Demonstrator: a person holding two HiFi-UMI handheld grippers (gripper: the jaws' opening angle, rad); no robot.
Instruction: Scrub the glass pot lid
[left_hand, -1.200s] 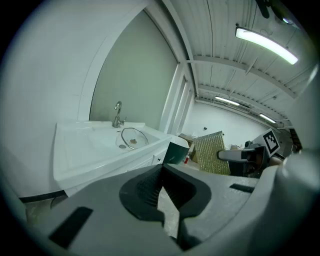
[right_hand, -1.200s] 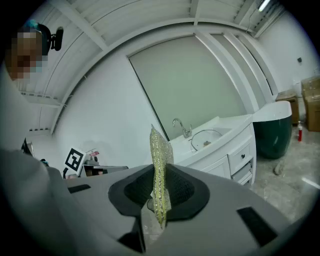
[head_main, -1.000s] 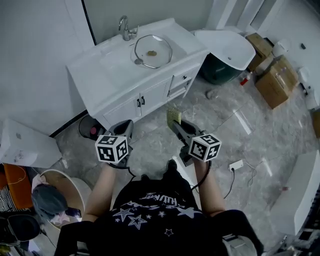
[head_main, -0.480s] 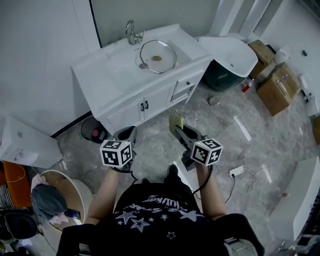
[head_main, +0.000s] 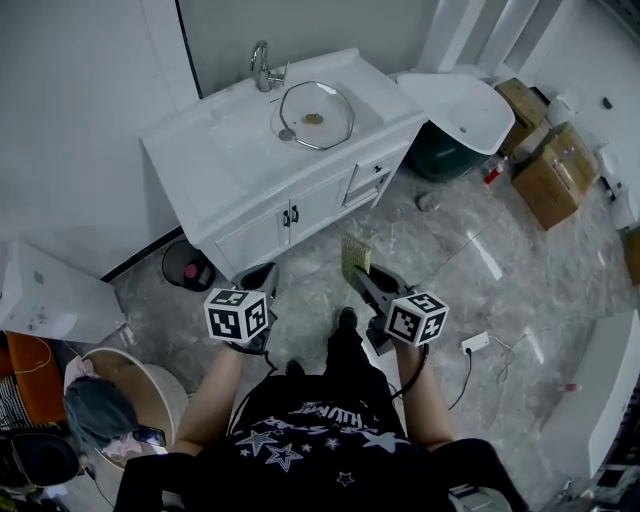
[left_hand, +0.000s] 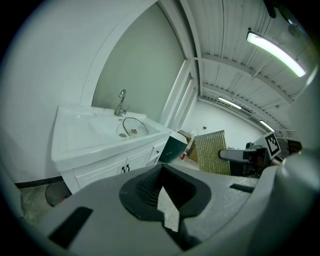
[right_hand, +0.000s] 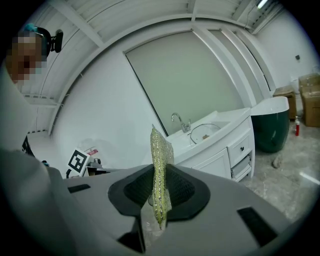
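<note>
The glass pot lid (head_main: 311, 112) lies in the basin of a white vanity (head_main: 220, 160), by the faucet (head_main: 262, 65). It is far off in both gripper views, lid (left_hand: 134, 127) and lid (right_hand: 205, 132). Over the floor in front of the vanity, my right gripper (head_main: 358, 272) is shut on a green-gold scrub pad (head_main: 352, 250). The pad (right_hand: 160, 165) stands on edge between the jaws of the right gripper (right_hand: 159, 192). My left gripper (head_main: 258, 282) hangs beside it, well short of the vanity. The left gripper (left_hand: 162, 185) is shut with nothing in it.
A white tub (head_main: 455, 100) rests on a dark green bin (head_main: 440, 150) to the right of the vanity. Cardboard boxes (head_main: 555, 160) stand further right. A black bin (head_main: 187, 266) is at the vanity's left foot, a white bucket (head_main: 120, 390) at lower left and a power strip (head_main: 474, 342) on the marble floor.
The head view has shifted, and the vanity now sits further right in it. Both grippers are a little lower in the view, further from the vanity. The right one still holds the pad.
</note>
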